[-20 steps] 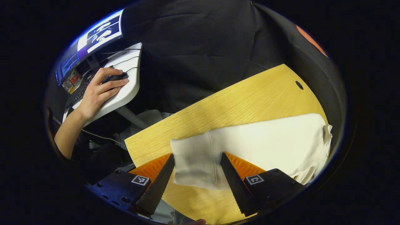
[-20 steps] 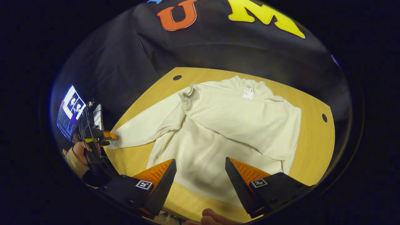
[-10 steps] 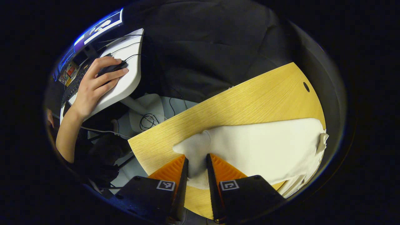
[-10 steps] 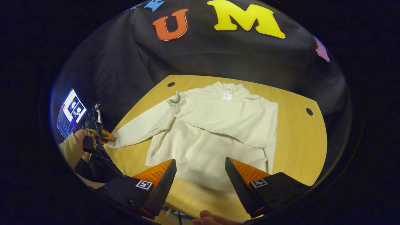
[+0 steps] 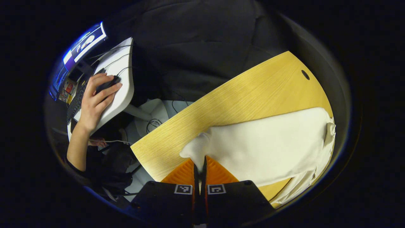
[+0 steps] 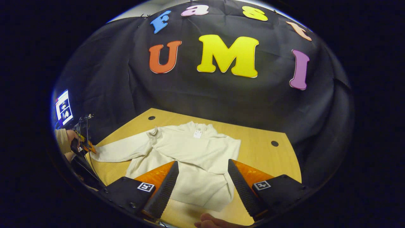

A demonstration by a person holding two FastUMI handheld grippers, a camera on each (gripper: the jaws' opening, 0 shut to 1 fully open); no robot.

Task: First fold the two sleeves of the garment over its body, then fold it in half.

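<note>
left gripper view: left tool [image 5: 199, 164] pinches the sleeve cuff [image 5: 196, 149]; right tool [image 6: 202, 177] released.

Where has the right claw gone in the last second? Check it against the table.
Yes. The right claw has pulled up and back: the table and sweater look smaller and lower.

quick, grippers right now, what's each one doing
Left gripper: closed on the cuff of the cream sweater's outstretched sleeve.
Right gripper: open, holding nothing, above the sweater on the table.
</note>
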